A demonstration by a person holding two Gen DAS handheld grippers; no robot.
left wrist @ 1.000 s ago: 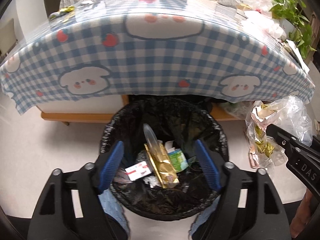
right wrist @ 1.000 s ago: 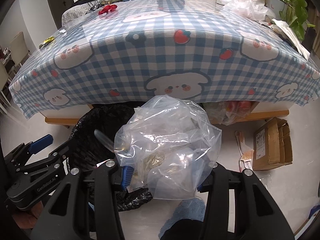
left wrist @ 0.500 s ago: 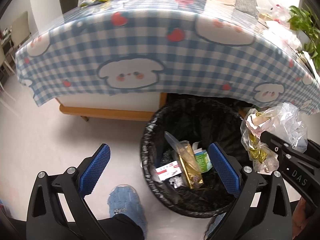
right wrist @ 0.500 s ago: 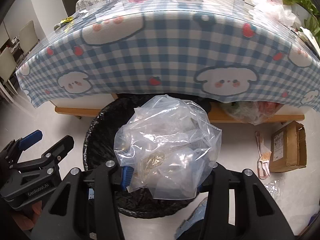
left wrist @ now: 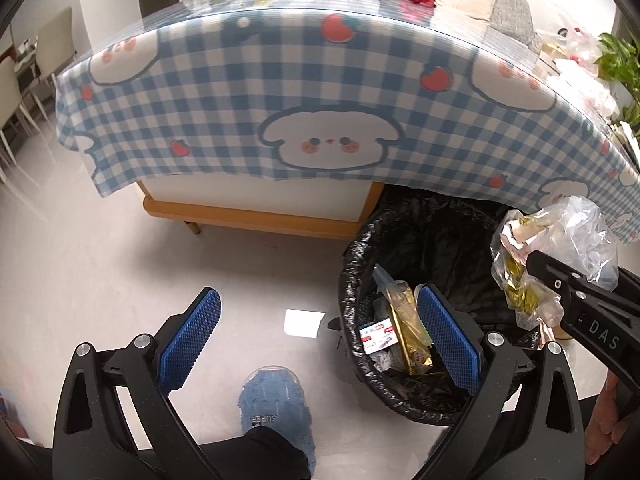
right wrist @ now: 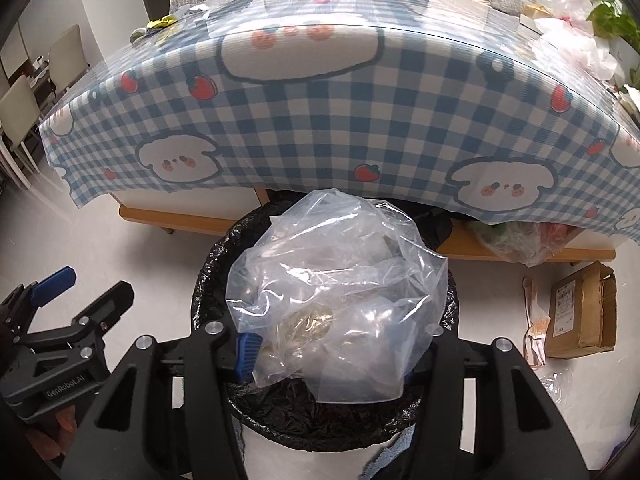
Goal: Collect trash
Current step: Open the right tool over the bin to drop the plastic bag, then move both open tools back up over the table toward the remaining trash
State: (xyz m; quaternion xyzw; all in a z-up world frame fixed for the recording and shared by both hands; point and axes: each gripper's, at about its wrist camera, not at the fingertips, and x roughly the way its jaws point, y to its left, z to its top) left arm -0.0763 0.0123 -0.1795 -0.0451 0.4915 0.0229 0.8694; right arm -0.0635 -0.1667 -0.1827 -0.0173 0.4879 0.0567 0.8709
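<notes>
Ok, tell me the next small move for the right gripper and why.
Probably finish spreading the fingers so the clear plastic bag drops. The right gripper holds it directly over the black-lined trash bin, and its fingers have just been opening with the bag between them. The left gripper is open, empty and off to the side.

1. The left gripper [left wrist: 320, 336] stands wide apart with nothing between its blue pads [left wrist: 190, 338].
2. A black-lined trash bin [left wrist: 360, 364] holds a gold wrapper [left wrist: 412, 340].
3. The right gripper [left wrist: 560, 292] holds a clear plastic bag [left wrist: 576, 236] above the bin's right side.
</notes>
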